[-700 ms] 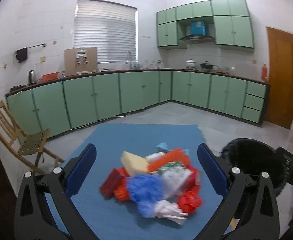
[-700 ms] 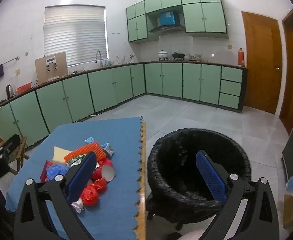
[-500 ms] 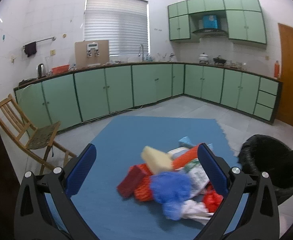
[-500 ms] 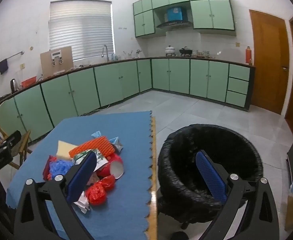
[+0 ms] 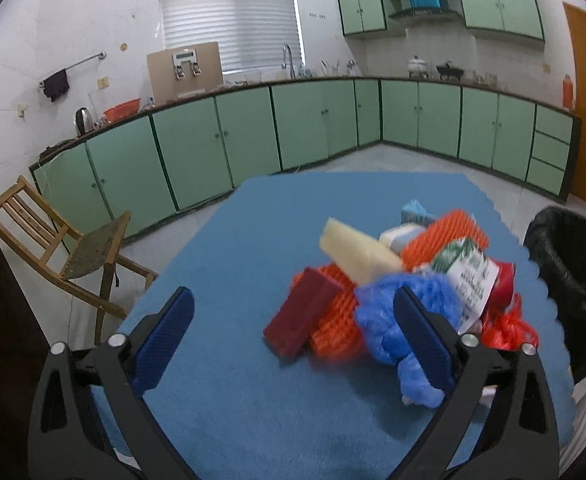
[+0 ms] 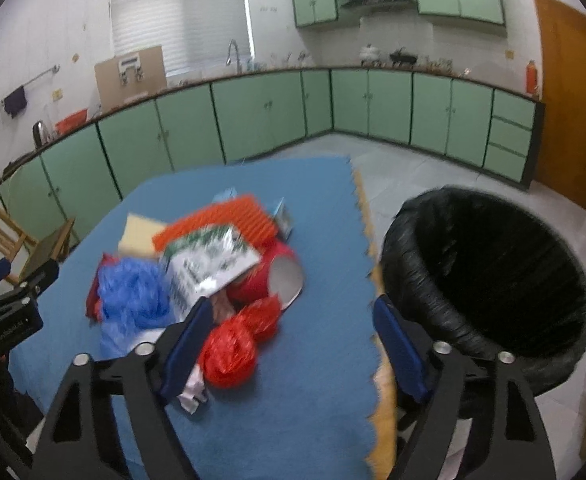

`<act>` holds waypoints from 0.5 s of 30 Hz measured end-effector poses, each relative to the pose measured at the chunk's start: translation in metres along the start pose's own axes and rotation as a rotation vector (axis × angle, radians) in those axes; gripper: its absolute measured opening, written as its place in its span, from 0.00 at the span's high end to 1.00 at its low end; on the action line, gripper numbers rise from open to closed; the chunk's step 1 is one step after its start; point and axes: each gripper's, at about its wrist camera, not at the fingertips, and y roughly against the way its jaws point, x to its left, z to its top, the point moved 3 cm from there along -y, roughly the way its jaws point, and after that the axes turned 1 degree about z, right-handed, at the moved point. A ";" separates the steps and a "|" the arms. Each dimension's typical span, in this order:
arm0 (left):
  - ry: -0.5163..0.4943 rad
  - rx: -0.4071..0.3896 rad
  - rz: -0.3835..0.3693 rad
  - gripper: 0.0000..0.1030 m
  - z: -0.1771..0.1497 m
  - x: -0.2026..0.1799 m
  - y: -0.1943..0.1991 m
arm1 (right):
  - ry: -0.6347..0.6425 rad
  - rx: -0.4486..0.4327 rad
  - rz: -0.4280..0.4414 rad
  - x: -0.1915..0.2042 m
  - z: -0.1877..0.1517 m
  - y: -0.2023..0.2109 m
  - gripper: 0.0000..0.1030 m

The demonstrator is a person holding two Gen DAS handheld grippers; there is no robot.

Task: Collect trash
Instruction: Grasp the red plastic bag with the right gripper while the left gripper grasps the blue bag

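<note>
Both claws open & empty, moved in closer on trash pile [image 6: 197,276] center frame; bin [image 6: 489,276] at right, nothing collected yet.

Evenly lit kitchen, soft with motion blur

Daylight filters through the closed window blind [image 5: 231,16] and mixes with ceiling light, leaving the white walls bright and shadows faint. Both fisheye views bend the green cabinets [image 5: 253,132] into curves and darken to black at the corners. The trash pile [image 6: 197,268] smears in the right wrist view, its printed wrapper unreadable; the left wrist view is a little sharper, though the blue bag [image 5: 389,320] blurs. The black bin liner [image 6: 489,272] swallows detail
</note>
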 end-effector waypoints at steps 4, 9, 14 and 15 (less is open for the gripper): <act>-0.010 0.046 -0.017 0.18 -0.011 -0.006 -0.012 | 0.016 0.054 0.028 0.009 -0.014 -0.024 0.34; -0.018 0.061 -0.033 0.18 -0.021 -0.011 -0.019 | 0.079 0.111 0.018 0.012 -0.026 -0.046 0.40; -0.014 0.086 -0.049 0.18 -0.026 -0.014 -0.022 | 0.079 0.158 0.071 0.018 -0.032 -0.058 0.58; -0.012 0.089 -0.055 0.18 -0.027 -0.014 -0.022 | 0.087 0.161 0.087 0.021 -0.031 -0.057 0.64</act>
